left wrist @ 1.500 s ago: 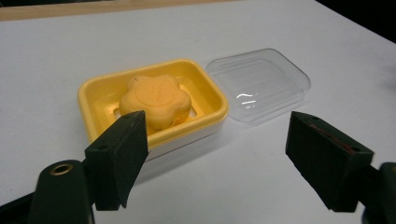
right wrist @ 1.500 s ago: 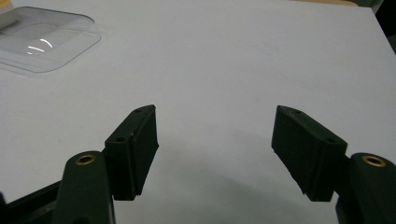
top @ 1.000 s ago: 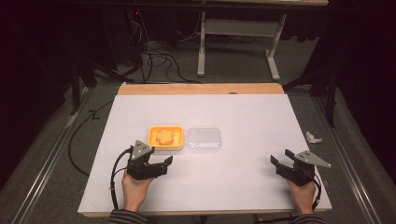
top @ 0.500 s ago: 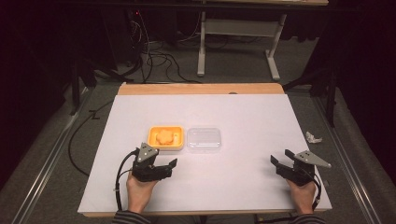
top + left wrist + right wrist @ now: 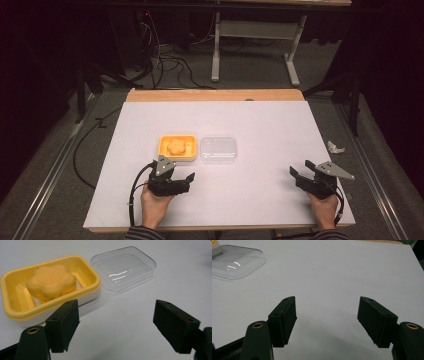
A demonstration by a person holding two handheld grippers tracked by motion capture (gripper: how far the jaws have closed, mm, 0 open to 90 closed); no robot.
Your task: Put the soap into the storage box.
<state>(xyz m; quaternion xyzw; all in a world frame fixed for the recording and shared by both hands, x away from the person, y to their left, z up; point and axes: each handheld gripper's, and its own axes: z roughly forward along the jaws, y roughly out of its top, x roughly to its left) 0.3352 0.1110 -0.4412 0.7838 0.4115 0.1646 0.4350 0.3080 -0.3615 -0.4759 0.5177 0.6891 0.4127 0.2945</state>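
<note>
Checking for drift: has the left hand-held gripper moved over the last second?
Yes. The left hand-held gripper has slid rightward and slightly nearer the person, judged against the yellow plastic soap dish.

A white table (image 5: 260, 200) carries a wooden strip (image 5: 215, 95) along its far edge — beyond it, a pale metal frame (image 5: 252, 45) stands on the grey floor (image 5: 60, 165) among dark cables (image 5: 165, 60). A small crumpled white scrap (image 5: 335, 147) lies near the table's right edge.
</note>
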